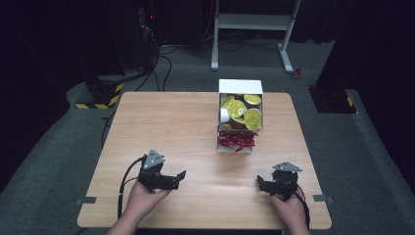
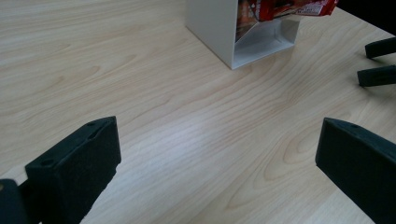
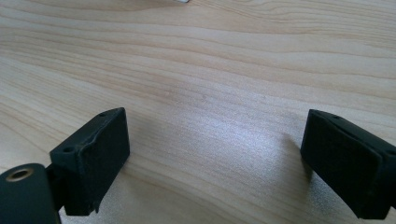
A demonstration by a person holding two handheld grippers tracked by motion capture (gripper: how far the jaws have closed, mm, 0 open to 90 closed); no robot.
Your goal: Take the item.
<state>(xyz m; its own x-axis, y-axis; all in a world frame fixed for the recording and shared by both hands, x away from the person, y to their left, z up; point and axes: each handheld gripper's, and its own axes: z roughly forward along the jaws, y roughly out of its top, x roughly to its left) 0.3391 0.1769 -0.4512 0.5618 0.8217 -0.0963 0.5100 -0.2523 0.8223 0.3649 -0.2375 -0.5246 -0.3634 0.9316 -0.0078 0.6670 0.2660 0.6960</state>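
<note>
High overhead; tool cameras skim table

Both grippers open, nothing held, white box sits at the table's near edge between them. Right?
Not the box. In the high view the white box sits at the table's far edge. Left gripper and right gripper are open, nothing held.

White open-topped box just right of centre, upper half of the high view. Split into compartments: yellow-lidded cups piled in the farther part, red wrapped packets heaped in the nearer part.
</note>
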